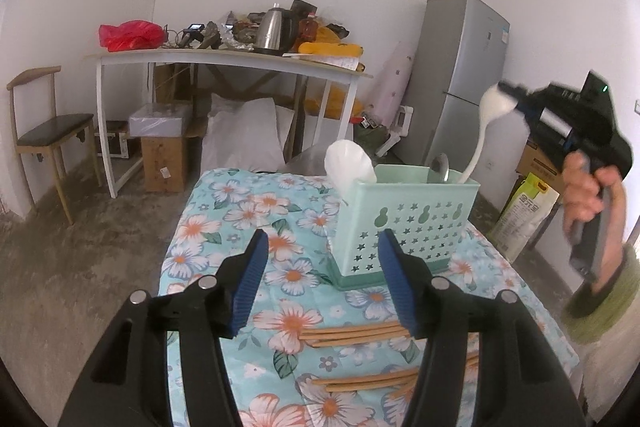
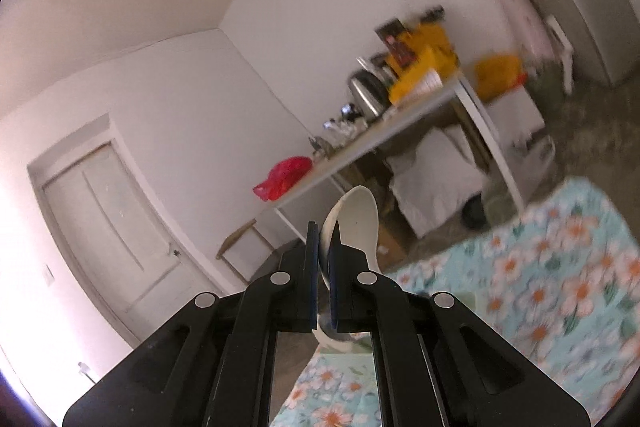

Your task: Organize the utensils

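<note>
A mint green utensil holder [image 1: 404,223] with star holes stands on the floral tablecloth [image 1: 224,223]. It holds a white scoop [image 1: 349,163] and a metal spoon [image 1: 439,166]. My right gripper [image 1: 514,98] is shut on the bowl of a white spoon [image 1: 490,115], whose handle dips into the holder's right compartment. In the right wrist view the white spoon [image 2: 356,223] sits between the closed pads [image 2: 325,247]. My left gripper [image 1: 320,267] is open and empty, above several wooden chopsticks [image 1: 352,333] lying on the cloth.
A white table [image 1: 224,61] with a kettle [image 1: 272,33], a red bag and clutter stands behind. A chair [image 1: 48,131] is at left, a grey fridge [image 1: 460,75] at right. Boxes and bags lie on the floor to the right.
</note>
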Demonstrator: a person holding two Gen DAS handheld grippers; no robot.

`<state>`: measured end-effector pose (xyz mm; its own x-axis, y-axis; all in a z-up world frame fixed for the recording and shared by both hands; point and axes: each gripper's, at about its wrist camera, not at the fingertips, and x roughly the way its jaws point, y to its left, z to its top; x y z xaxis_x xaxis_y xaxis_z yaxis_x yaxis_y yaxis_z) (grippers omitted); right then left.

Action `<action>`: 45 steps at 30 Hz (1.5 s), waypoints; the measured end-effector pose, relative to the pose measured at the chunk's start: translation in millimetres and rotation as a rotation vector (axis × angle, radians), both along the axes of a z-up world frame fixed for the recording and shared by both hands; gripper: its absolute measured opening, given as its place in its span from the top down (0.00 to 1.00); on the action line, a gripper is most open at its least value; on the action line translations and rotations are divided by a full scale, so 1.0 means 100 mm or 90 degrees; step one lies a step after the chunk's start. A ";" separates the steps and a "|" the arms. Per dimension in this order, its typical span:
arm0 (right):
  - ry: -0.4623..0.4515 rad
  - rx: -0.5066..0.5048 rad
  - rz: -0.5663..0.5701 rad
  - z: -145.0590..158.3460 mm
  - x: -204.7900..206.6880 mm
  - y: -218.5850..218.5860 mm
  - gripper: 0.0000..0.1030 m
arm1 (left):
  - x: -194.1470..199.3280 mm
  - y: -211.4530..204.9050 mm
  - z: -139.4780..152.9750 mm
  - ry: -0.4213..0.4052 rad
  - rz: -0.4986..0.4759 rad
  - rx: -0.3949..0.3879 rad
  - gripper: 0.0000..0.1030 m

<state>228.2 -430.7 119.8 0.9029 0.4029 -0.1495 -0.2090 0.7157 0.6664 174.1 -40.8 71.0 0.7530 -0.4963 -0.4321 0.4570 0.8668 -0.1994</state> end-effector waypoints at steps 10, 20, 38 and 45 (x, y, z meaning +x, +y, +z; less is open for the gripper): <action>0.099 0.010 -0.006 -0.42 0.01 0.00 0.89 | 0.00 -0.02 -0.02 0.011 -0.008 -0.009 0.46; 0.110 -0.089 -0.046 -0.35 -0.12 0.13 0.83 | -0.01 -0.05 -0.02 0.008 -0.010 -0.007 0.44; 0.094 -0.164 -0.055 -0.24 -0.10 0.27 0.96 | -0.05 -0.02 -0.01 0.012 -0.007 -0.009 0.43; 0.096 -0.181 -0.066 -0.21 -0.59 0.28 0.74 | -0.11 0.05 -0.04 0.015 -0.010 -0.013 0.43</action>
<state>169.6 -403.1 98.9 0.8961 0.2327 -0.3778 -0.0394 0.8898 0.4546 163.4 -35.3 67.1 0.7342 -0.5172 -0.4399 0.4659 0.8551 -0.2276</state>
